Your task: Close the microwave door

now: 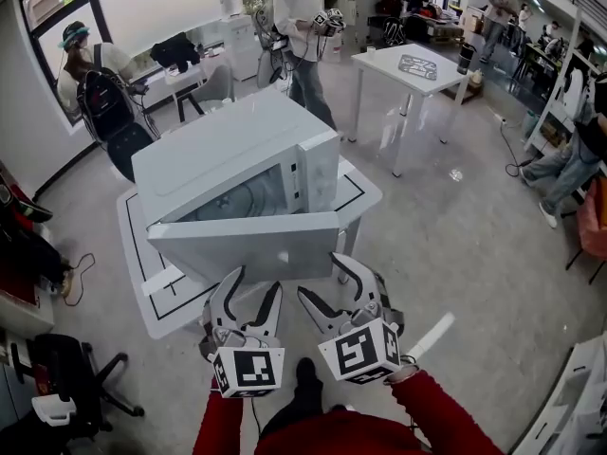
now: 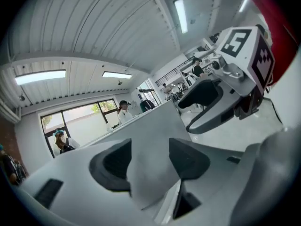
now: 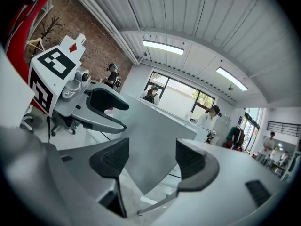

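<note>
The white boxy microwave (image 1: 237,159) is sitting on the white table (image 1: 142,282) at centre frame, its flat pale-grey door (image 1: 251,246) hanging ajar toward the bottom. Just below the door's edge, the left gripper (image 1: 254,282) and the right gripper (image 1: 322,275) are both gaping wide, gripping nothing.

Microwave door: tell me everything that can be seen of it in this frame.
The microwave door is a plain pale grey flat panel, apparently hinged along its bottom and dropped open, jutting roughly level from the white microwave toward the wearer, above the white table. The cavity behind is exposed. The left gripper and right gripper hover at its free edge, fingers apart, not clamping it; whether they touch it cannot be told.
</note>
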`<state>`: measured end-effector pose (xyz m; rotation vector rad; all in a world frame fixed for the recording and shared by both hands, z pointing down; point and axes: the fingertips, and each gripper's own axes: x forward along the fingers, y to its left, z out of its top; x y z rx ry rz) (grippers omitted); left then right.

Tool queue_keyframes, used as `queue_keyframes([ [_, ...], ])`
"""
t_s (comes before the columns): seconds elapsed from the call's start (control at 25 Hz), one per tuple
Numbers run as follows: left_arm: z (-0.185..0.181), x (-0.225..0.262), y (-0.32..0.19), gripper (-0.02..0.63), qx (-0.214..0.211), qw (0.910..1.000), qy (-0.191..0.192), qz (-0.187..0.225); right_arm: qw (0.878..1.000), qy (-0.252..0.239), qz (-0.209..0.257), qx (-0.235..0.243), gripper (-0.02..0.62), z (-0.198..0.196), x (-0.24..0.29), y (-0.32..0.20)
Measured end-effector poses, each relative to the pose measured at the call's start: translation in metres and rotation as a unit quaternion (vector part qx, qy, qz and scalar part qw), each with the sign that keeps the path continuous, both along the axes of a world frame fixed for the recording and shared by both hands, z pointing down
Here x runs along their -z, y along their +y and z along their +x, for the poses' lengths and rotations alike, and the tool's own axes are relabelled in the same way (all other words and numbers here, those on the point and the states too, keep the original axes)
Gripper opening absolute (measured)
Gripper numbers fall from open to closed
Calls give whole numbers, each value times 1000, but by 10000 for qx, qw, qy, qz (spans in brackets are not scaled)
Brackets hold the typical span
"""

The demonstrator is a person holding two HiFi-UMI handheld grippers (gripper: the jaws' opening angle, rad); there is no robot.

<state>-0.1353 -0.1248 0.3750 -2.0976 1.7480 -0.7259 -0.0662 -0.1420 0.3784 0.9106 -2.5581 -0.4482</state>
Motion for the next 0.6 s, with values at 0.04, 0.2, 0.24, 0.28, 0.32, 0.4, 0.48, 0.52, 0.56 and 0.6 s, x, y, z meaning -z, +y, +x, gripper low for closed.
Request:
queue_keyframes([
  [0.04, 0, 1, -3, 245, -8, 9999, -119, 27, 10000, 30, 31, -36, 308, 0, 0, -3],
  [0.2, -4, 2, -13, 245, -6, 9994, -335, 79, 9998, 117, 15, -129, 310, -4, -4, -14],
  [0.24, -5, 2, -15, 245, 2, 9994, -341, 69, 9998, 144, 5, -155, 310, -5, -6, -16],
  [0.28, -6, 1, -17, 245, 13, 9994, -350, 56, 9997, 173, -1, -181, 310, -6, -8, -18],
  [0.32, -7, 0, -18, 245, 24, 9993, -371, 42, 9996, 206, -7, -200, 310, -7, -10, -19],
  [0.4, -9, -2, -21, 245, 33, 9990, -446, 22, 9994, 273, -14, -225, 310, -10, -13, -22],
  [0.48, -10, -4, -24, 245, 33, 9987, -500, 3, 9992, 311, 1, -266, 310, -11, -14, -24],
  [0.52, -11, -5, -25, 245, 33, 9987, -501, -5, 9991, 312, 9, -291, 310, -12, -15, -25],
  [0.56, -11, -5, -26, 245, 34, 9988, -492, -12, 9990, 313, 8, -311, 310, -12, -16, -26],
  [0.6, -12, -6, -28, 245, 36, 9989, -478, -16, 9990, 318, 2, -327, 310, -12, -16, -27],
])
